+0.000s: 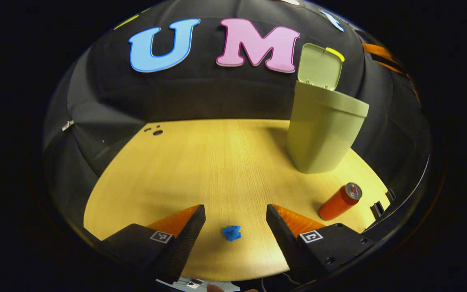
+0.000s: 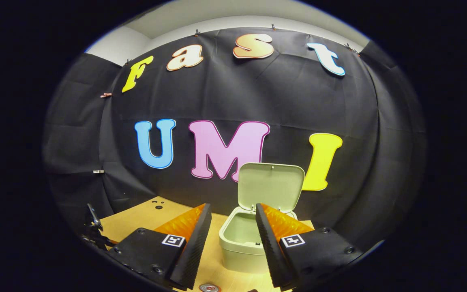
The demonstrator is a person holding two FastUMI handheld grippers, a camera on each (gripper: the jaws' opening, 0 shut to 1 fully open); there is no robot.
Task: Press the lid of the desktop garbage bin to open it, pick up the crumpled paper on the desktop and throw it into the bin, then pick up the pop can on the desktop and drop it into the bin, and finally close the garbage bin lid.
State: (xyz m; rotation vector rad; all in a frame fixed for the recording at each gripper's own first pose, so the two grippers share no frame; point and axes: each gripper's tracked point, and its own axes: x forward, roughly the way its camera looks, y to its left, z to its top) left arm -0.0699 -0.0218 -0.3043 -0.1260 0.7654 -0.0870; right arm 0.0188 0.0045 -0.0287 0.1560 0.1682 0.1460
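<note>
A pale green bin (image 1: pixel 322 129) stands on the wooden desk (image 1: pixel 217 162) at the right, its lid (image 1: pixel 319 67) swung up. A small blue crumpled paper (image 1: pixel 232 232) lies on the desk between the fingers of my open left gripper (image 1: pixel 236 215), which hovers above it. An orange pop can (image 1: pixel 340 201) lies on its side to the right of the paper, in front of the bin. In the right gripper view, the bin (image 2: pixel 245 239) shows its hollow inside with the lid (image 2: pixel 270 185) upright. My right gripper (image 2: pixel 233 219) is open in front of it, holding nothing. The can's top (image 2: pixel 209 287) peeks at the bottom edge.
Small dark holes (image 1: pixel 156 130) mark the desk's far left corner. Black cloth walls close in behind and beside the desk. A dark stand or clamp (image 2: pixel 93 227) rises at the desk's left edge in the right gripper view.
</note>
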